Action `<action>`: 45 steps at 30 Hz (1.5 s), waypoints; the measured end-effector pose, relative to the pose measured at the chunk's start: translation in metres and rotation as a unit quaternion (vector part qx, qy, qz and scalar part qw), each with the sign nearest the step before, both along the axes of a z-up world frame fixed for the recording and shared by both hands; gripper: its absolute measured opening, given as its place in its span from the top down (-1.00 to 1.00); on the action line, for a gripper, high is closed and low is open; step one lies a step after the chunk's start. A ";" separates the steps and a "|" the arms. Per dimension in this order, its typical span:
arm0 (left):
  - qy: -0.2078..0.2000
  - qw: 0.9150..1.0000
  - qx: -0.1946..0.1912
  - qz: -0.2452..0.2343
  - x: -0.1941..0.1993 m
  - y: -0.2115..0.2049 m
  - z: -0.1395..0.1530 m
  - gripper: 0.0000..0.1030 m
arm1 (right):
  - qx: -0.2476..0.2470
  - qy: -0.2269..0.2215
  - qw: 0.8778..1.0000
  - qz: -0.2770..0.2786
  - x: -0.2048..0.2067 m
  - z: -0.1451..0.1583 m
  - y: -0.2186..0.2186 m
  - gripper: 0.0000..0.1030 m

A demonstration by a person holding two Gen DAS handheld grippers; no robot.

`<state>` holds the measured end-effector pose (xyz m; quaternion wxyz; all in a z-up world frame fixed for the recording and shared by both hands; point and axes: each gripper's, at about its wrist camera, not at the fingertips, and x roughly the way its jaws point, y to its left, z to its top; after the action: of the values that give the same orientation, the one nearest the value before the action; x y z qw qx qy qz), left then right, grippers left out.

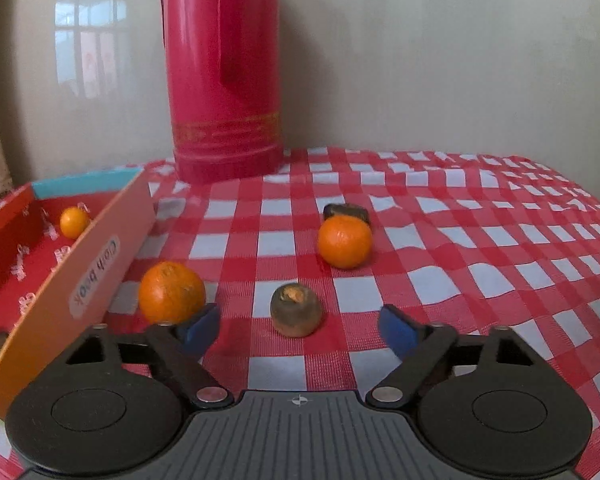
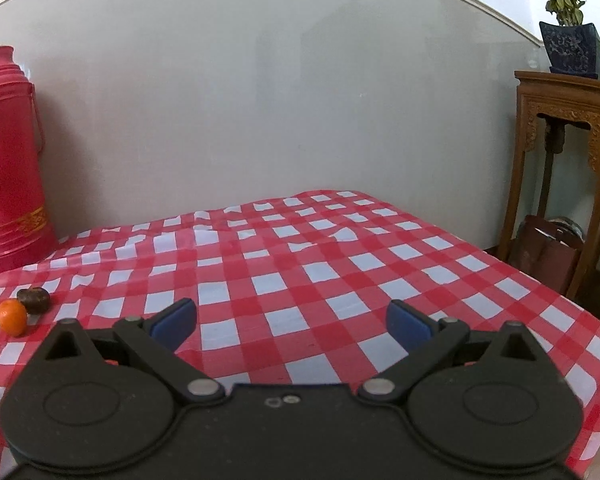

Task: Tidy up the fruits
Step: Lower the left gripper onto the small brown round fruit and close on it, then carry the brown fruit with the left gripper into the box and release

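While left gripper (image 1: 298,326) fingers spread wide around brown fruit (image 1: 296,310), right gripper (image 2: 292,320) wide, holding nothing, over bare tablecloth (image 2: 340,248).

Near orange (image 1: 171,297): round, bright, left of centre in the left wrist view, just beside the box wall.
Far orange (image 1: 344,241): round, glossy, centre of frame, touching a dark fruit (image 1: 346,211) behind it.
Brown fruit (image 1: 296,310): dull, discoloured, lower centre.
Small orange (image 1: 74,222): inside the box (image 1: 100,264), upper left.
Box: open, orange-walled, left edge.
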<state>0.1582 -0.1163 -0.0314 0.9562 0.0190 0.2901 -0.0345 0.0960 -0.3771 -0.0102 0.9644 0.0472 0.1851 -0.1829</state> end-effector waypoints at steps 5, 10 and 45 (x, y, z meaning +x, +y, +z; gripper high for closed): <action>0.017 1.000 -0.012 0.003 0.006 0.004 -0.002 -0.33 | 0.003 -0.002 1.000 0.004 0.000 0.001 0.000 -0.86; 0.023 1.000 -0.008 -0.003 0.012 0.002 -0.002 -0.21 | 0.000 0.002 1.000 0.005 0.003 0.001 0.000 -0.86; -0.046 0.999 -0.011 -0.005 -0.031 0.039 0.031 0.43 | 0.031 0.008 0.999 0.035 0.017 0.003 0.038 -0.86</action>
<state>0.1269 -0.0769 -0.0003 0.9686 0.0120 0.2450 -0.0414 0.1132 -0.3389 -0.0067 0.9668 0.0695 0.2000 -0.1434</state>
